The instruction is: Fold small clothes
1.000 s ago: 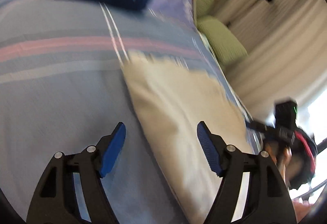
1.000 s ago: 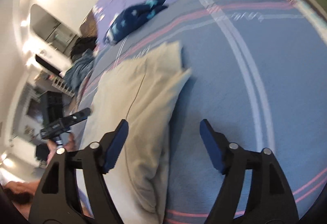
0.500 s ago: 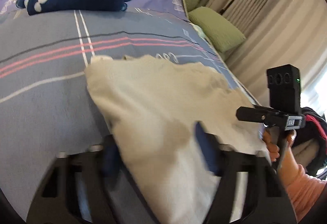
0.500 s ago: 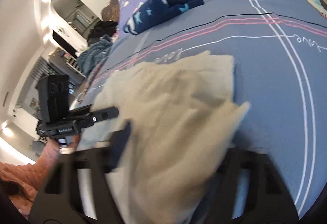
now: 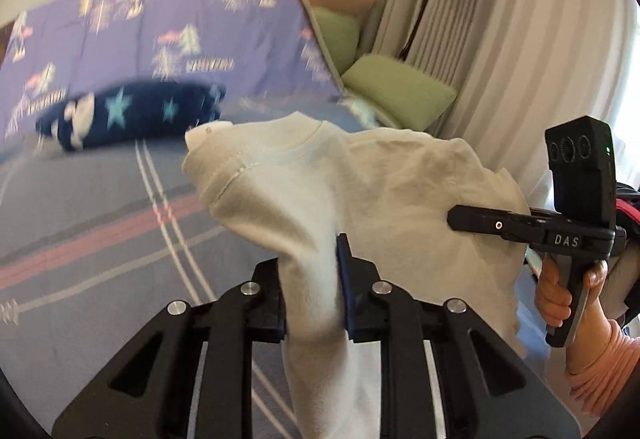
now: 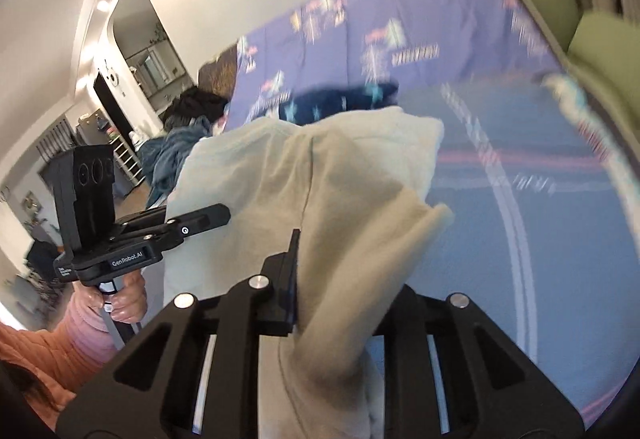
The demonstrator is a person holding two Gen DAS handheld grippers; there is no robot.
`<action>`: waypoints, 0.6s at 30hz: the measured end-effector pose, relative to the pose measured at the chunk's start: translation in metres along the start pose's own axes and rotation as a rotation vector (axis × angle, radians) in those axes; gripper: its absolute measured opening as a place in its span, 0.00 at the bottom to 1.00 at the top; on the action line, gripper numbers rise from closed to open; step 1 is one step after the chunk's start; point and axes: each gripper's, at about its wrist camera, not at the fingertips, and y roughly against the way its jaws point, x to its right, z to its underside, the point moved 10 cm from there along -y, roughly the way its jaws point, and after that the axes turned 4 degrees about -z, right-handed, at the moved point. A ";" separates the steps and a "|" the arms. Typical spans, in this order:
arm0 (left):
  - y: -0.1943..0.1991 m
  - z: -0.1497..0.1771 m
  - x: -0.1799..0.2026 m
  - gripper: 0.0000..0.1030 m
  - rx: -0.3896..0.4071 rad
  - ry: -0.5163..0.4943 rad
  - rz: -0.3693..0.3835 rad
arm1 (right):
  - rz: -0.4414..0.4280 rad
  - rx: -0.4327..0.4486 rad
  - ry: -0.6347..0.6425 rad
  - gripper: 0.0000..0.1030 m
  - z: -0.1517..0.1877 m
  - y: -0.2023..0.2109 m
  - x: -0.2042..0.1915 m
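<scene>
Pinching the cream shirt [image 5: 384, 191] above the bed [image 5: 80, 223], both left gripper [image 5: 312, 303] and right gripper [image 6: 332, 303] hold bunched cloth. Grips look shallow, perhaps; fabric could slip free

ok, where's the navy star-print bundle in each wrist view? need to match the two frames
Left wrist: navy star-print bundle at left, upper-middle, on the bed beyond the cream shirt.
Right wrist: the bundle sits at upper centre, blurred, just above the top edge of the shirt, which partly hides it.
Shared landmark: the purple tree-print quilt behind the bundle in both views.
</scene>
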 end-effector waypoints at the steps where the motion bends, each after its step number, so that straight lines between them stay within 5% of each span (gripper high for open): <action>1: 0.007 -0.011 0.006 0.20 0.027 -0.016 0.001 | 0.015 0.032 0.011 0.18 -0.009 0.010 -0.003; 10: 0.015 -0.112 0.049 0.19 0.160 -0.139 -0.013 | 0.140 0.197 0.042 0.18 -0.102 0.060 0.017; 18: -0.042 -0.202 0.059 0.19 0.173 -0.172 -0.087 | 0.203 0.249 -0.028 0.18 -0.185 0.044 0.085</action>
